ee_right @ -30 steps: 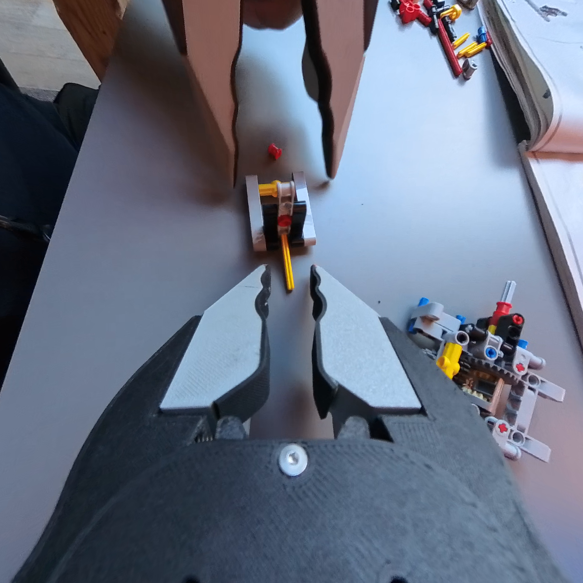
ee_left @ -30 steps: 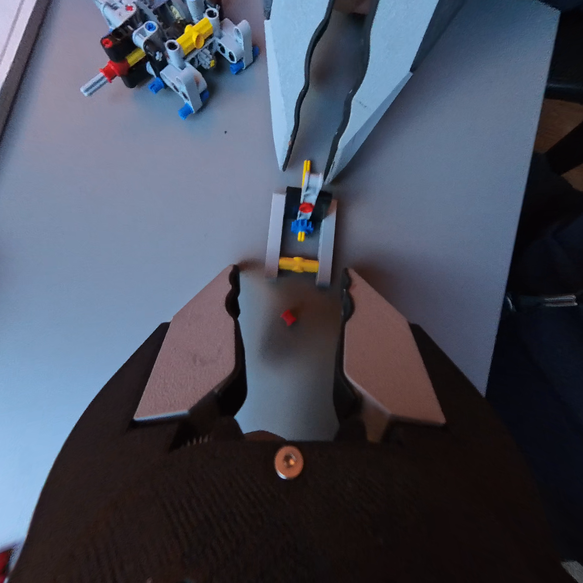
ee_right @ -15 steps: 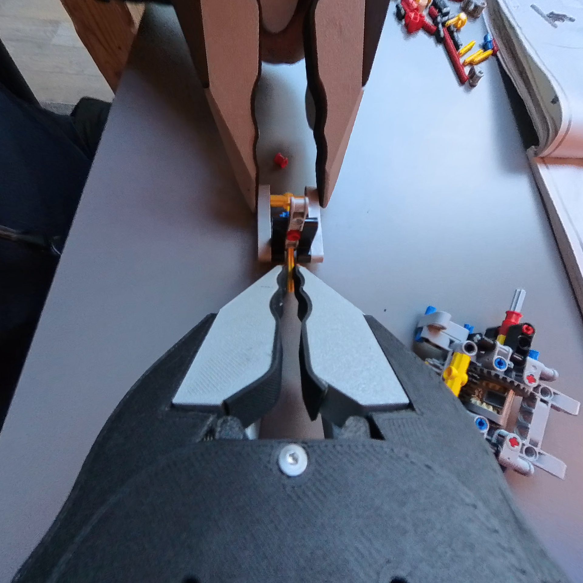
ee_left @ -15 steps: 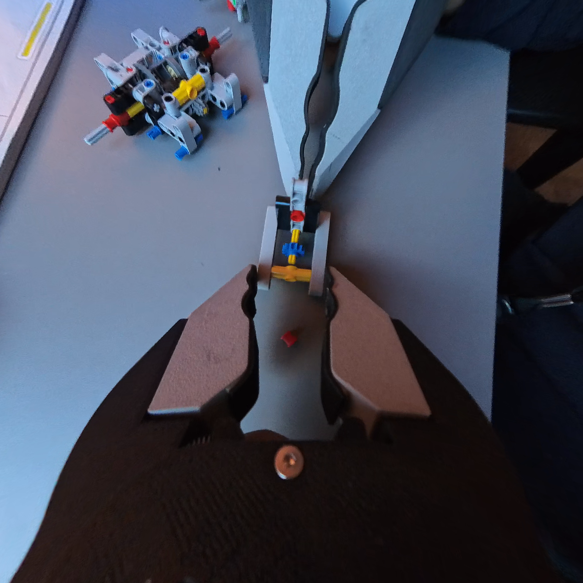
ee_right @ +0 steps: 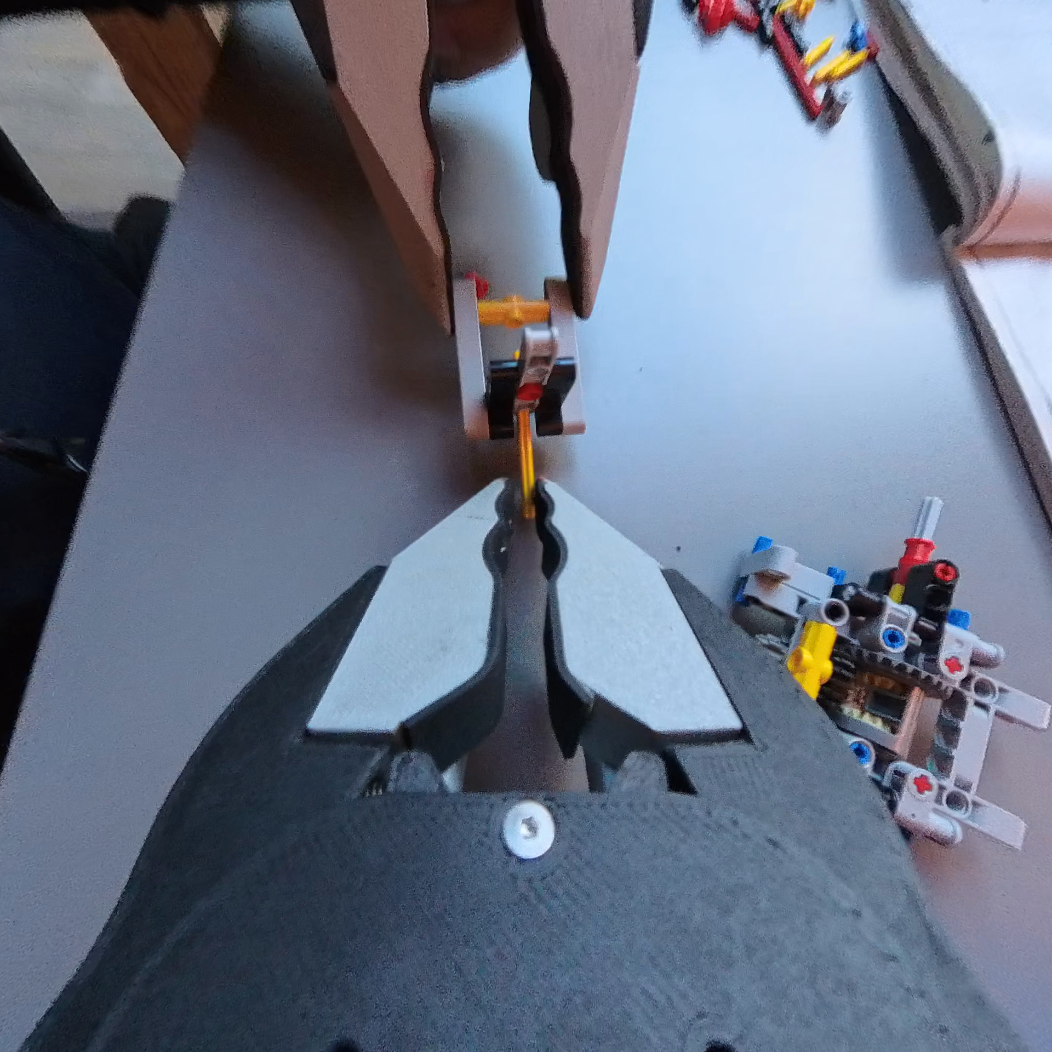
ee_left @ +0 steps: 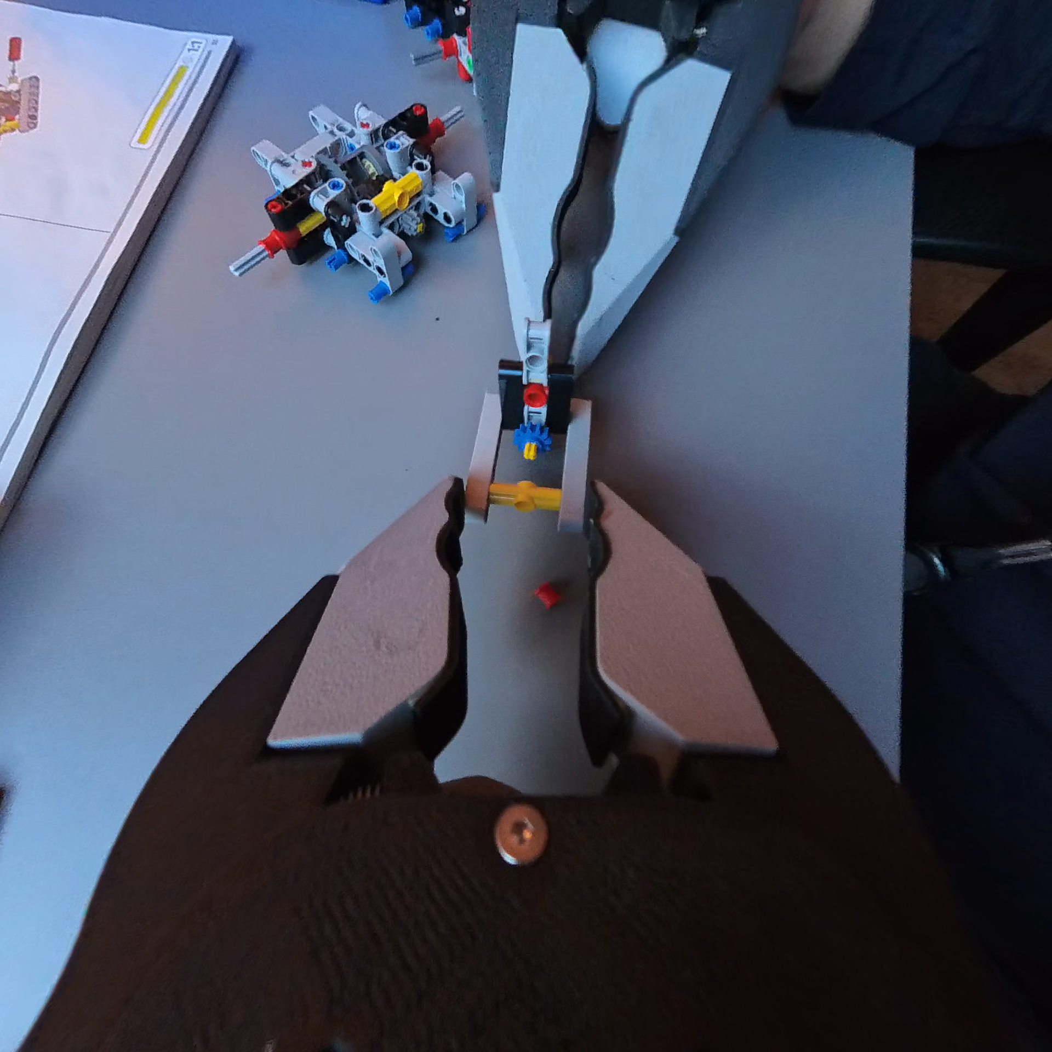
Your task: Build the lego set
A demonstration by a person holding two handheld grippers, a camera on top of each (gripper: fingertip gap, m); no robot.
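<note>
A small frame (ee_left: 574,455) of two grey beams joined by a yellow cross connector (ee_left: 524,494) lies on the grey table (ee_left: 256,455). It carries a black block, a red bush, a blue gear (ee_left: 532,437) and a grey lift arm. My left gripper (ee_left: 525,501) is shut on the frame, with a pad against the outer face of each beam. A loose red bush (ee_left: 547,593) lies on the table between its fingers. My right gripper (ee_right: 522,492) is shut on the yellow axle (ee_right: 525,450) that sticks out of the frame's (ee_right: 469,364) black end. The two grippers face each other.
A larger grey, black and yellow assembly (ee_left: 364,199) sits on the table and also shows in the right wrist view (ee_right: 888,672). An open instruction booklet (ee_left: 85,171) lies beyond it. Loose red and yellow parts (ee_right: 797,62) lie near the booklet. The table edge (ee_left: 905,398) is close, beside a person's dark clothing. The left gripper's tips are roughly 5 centimetres from the right gripper's.
My left gripper moved forward and shut on the frame's beams. My right gripper shut on the yellow axle; its tips now sit a little farther from the frame than half a second ago.
</note>
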